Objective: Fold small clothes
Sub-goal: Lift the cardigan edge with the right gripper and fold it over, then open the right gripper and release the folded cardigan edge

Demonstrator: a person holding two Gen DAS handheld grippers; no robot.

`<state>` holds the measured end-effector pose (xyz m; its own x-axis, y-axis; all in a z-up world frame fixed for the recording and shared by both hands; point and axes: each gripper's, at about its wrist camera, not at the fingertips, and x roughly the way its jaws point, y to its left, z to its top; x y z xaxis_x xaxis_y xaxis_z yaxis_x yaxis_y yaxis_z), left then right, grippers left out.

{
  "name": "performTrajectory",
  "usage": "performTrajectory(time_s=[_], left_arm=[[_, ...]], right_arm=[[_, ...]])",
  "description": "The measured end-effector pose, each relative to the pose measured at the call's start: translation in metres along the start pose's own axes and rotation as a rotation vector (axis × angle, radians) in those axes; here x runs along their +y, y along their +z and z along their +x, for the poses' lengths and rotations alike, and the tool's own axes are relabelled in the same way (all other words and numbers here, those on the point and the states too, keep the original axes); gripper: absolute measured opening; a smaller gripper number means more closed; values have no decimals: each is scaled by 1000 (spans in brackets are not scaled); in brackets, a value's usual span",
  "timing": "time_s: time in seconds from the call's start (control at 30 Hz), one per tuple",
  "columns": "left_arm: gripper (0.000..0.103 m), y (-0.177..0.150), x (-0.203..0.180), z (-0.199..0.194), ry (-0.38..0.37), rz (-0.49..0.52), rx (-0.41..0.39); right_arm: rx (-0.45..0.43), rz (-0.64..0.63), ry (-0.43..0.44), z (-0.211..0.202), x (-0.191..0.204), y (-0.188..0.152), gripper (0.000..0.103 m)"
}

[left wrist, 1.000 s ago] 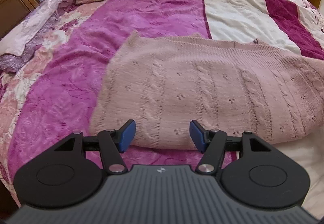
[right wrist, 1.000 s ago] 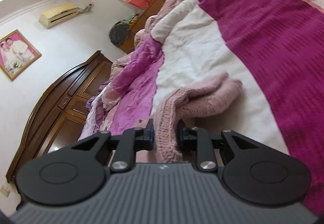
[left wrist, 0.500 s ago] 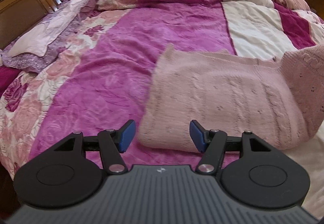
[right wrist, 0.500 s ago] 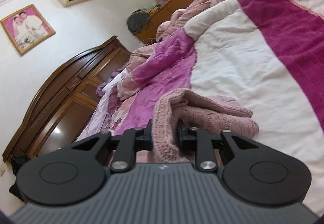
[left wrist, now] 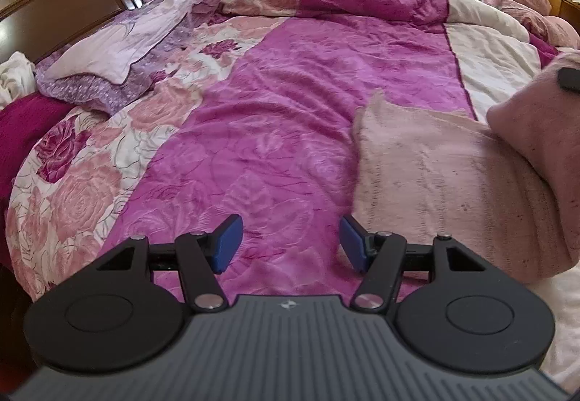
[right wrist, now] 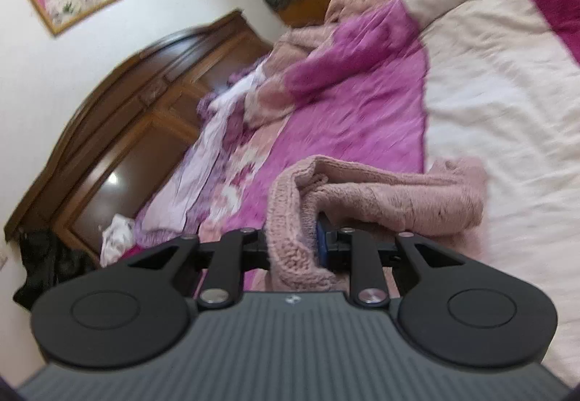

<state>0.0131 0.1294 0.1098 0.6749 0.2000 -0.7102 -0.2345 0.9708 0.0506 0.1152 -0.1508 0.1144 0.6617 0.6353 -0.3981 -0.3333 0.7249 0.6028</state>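
A: What does the left gripper (left wrist: 290, 243) look like?

B: A dark grey ribbed body fills the bottom edge, with a small silver emblem at its centre. Two matte black rounded plates flank it, each bearing a raised circular disc. Black link arms run forward from silver pivot screws, and smaller screws cap the outer joints. The fingers (left wrist: 227, 243) end in flat blue pads.

A: And the right gripper (right wrist: 295, 248)?

B: The same build: grey ribbed body, silver emblem, black disc plates, black links, silver screws. One blue pad edge shows on its right finger; the left pad is hidden.
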Motion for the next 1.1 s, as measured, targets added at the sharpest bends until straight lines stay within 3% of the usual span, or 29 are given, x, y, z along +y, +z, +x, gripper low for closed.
performTrajectory(time_s=[0.27, 0.43, 0.67, 0.83, 1.1], left_arm=[[67, -7, 27, 11, 13, -34, 15], [67, -10, 35, 16, 13, -42, 21], [67, -3, 31, 11, -10, -14, -10], [67, 14, 20, 1, -62, -5, -50], [67, 44, -23, -6, -194, 117, -101]], right_arm=[[163, -87, -33, 77, 32, -37, 25], [220, -85, -64, 100, 32, -64, 32], [185, -62, -33, 75, 39, -65, 52], [150, -78, -9, 44, 47, -62, 54], [38, -117, -113, 2, 26, -52, 54]])
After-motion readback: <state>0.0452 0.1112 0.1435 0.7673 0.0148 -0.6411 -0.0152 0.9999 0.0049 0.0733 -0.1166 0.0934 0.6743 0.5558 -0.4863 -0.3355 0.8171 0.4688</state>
